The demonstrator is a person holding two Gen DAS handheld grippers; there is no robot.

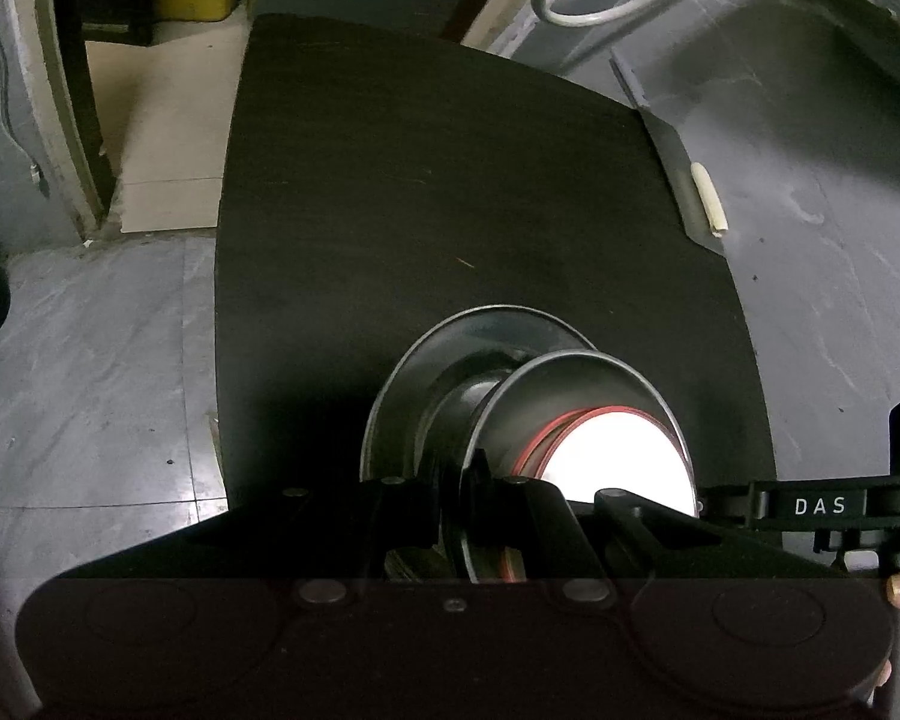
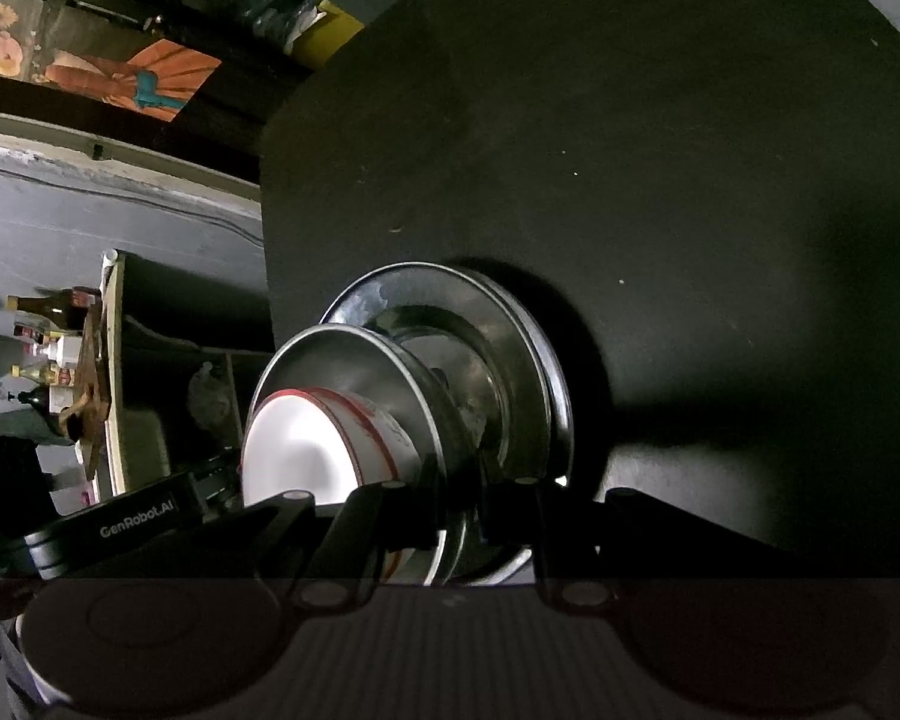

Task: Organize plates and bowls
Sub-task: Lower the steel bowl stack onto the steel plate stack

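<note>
Pinching the rim of a steel bowl [image 1: 576, 396], the left gripper [image 1: 477, 498] has its jaws closed on the bowl's edge at 6 o'clock in its own view. Right gripper [image 2: 450, 510]: jaws likewise clamped on that bowl's [image 2: 354, 360] rim, from the opposite side. Its body reads "DAS" at 3 o'clock in the left view; the left's body reads "GenRobot.AI" at 8 o'clock in the right view.

Inside the bowl sits a white dish [image 1: 621, 456] with a red rim [image 2: 306, 450]. Bowl is tilted on edge; its base meets a steel plate [image 1: 426, 372], which lies on the black table [image 1: 438, 192]. Plate [image 2: 510, 324] shows a wide flat rim; whether bowl rests on it or just touches, cannot tell.

Outward: grey floor [image 1: 90, 372] at 9 o'clock in the left view, white cable [image 1: 594, 9] at 1 o'clock. Right view: shelf with bottles [image 2: 48, 354] at 9 o'clock.
</note>
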